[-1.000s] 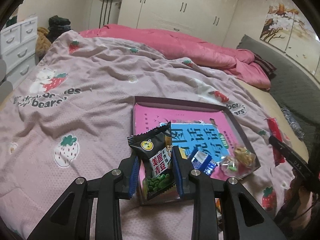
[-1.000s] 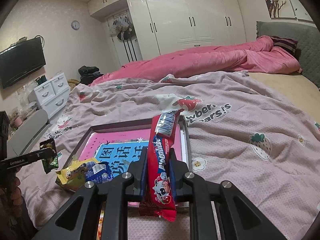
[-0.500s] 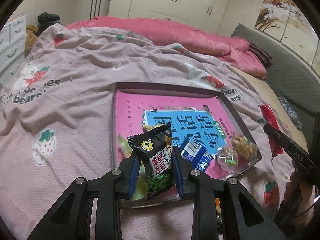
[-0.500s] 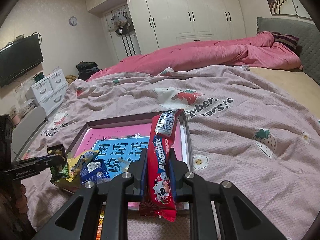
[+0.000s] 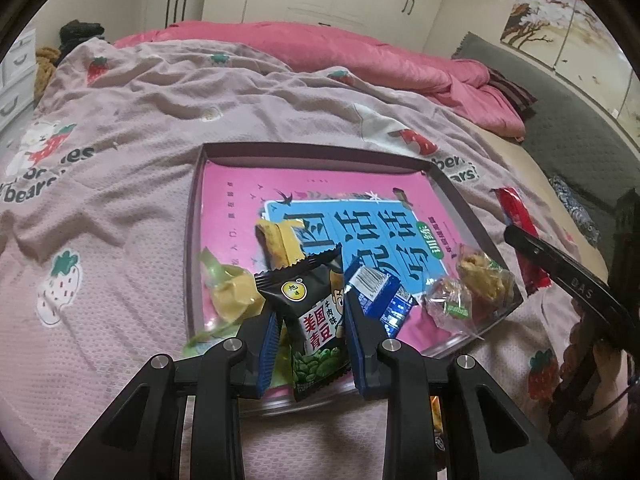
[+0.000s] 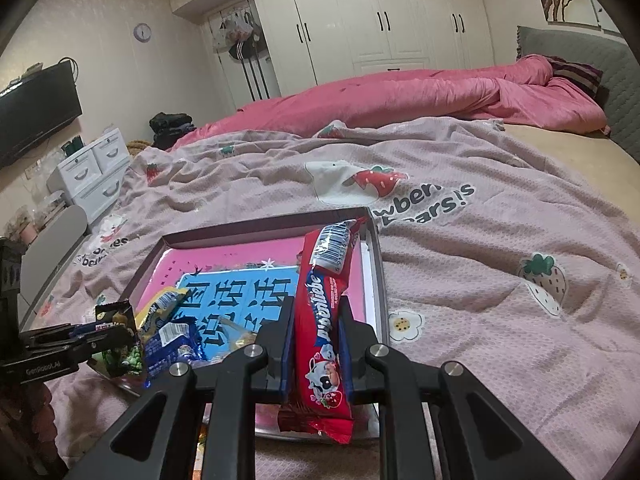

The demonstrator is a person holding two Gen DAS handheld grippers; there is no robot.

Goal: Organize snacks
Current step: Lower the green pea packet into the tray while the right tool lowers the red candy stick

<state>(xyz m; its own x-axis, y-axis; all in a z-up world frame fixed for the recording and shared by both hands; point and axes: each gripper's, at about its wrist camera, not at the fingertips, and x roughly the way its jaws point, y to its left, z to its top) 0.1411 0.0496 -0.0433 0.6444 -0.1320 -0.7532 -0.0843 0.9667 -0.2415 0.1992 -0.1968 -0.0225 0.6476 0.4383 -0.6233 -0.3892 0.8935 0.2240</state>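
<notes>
A shallow tray [image 5: 320, 151] with a pink and blue lining lies on the bed; it also shows in the right wrist view [image 6: 264, 230]. My left gripper [image 5: 310, 344] is shut on a black green-pea packet [image 5: 316, 320] over the tray's near edge. Loose snacks lie in the tray: a yellow wrapper [image 5: 280, 246], a blue packet [image 5: 380, 294], clear-wrapped pieces [image 5: 478, 280]. My right gripper [image 6: 316, 340] is shut on a long red candy bar [image 6: 326, 308], held upright over the tray's near right side.
A pink strawberry-print blanket [image 5: 120, 200] covers the bed. A rolled pink duvet [image 6: 400, 96] lies at the far side. White drawers [image 6: 94, 172] and a wall TV [image 6: 36, 112] stand at the left. A grey headboard [image 6: 580, 64] is at the right.
My left gripper has moved forward over the tray with the green-pea packet. My right gripper has come slightly nearer the tray, still gripping the red bar.
</notes>
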